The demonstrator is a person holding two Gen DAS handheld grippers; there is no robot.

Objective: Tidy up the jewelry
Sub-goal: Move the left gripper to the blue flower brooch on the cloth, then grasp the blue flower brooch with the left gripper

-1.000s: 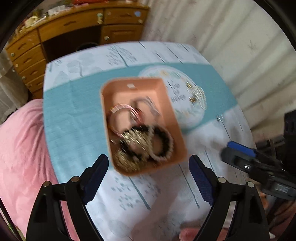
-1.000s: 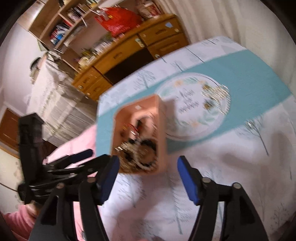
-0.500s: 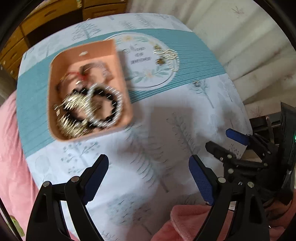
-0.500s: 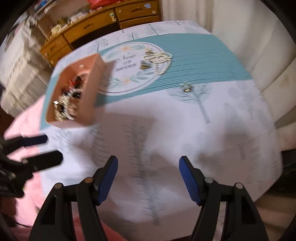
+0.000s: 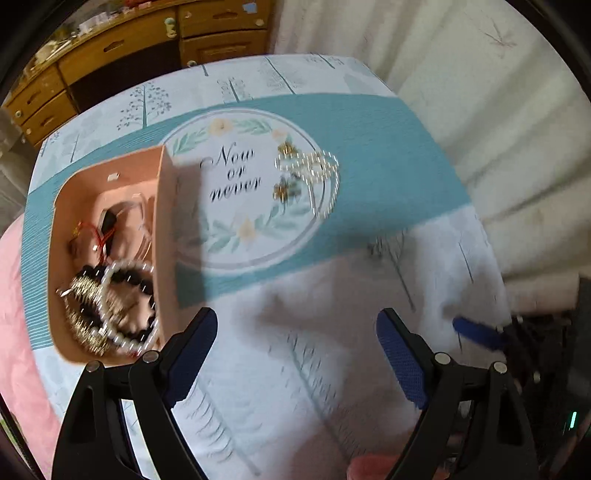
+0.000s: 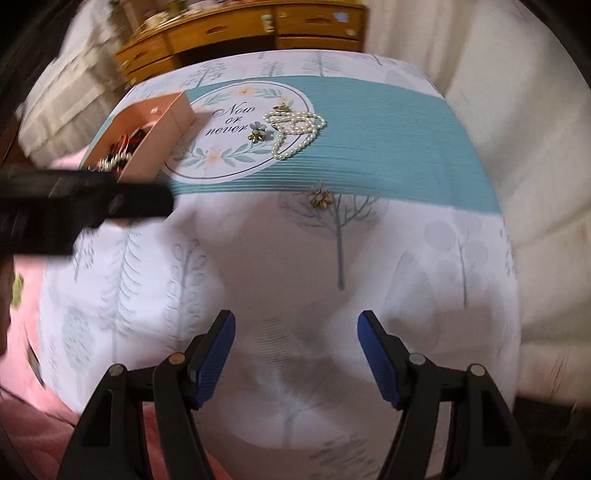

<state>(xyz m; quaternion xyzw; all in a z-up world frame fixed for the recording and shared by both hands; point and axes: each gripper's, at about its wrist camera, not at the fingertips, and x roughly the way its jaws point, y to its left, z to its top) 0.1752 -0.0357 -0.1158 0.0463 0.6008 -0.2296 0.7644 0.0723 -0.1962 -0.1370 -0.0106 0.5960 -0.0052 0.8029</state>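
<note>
A peach box (image 5: 167, 236) (image 6: 164, 122) holding several bracelets (image 5: 122, 299) sits on the table's left side. A pearl necklace (image 6: 295, 129) (image 5: 314, 173) lies on the round "Now or never" print, with a small flower earring (image 6: 257, 132) beside it and another gold earring (image 6: 321, 199) nearer, on the white cloth. My left gripper (image 5: 295, 339) hangs open over the cloth just right of the box, nothing between its fingers. My right gripper (image 6: 295, 350) is open too, above bare white cloth near the front edge. In the right wrist view the left gripper shows as a blurred black shape (image 6: 92, 206) at the left.
The table wears a white tree-print cloth with a teal band (image 6: 388, 140). A wooden dresser (image 6: 240, 26) stands behind it, a cream curtain (image 6: 517, 129) to the right, and pink fabric (image 5: 18, 295) along the left edge.
Both grippers have swung right, away from the box, which has slid toward the left of each view. The necklace and earrings have come into plainer sight. Both stay open and empty.
</note>
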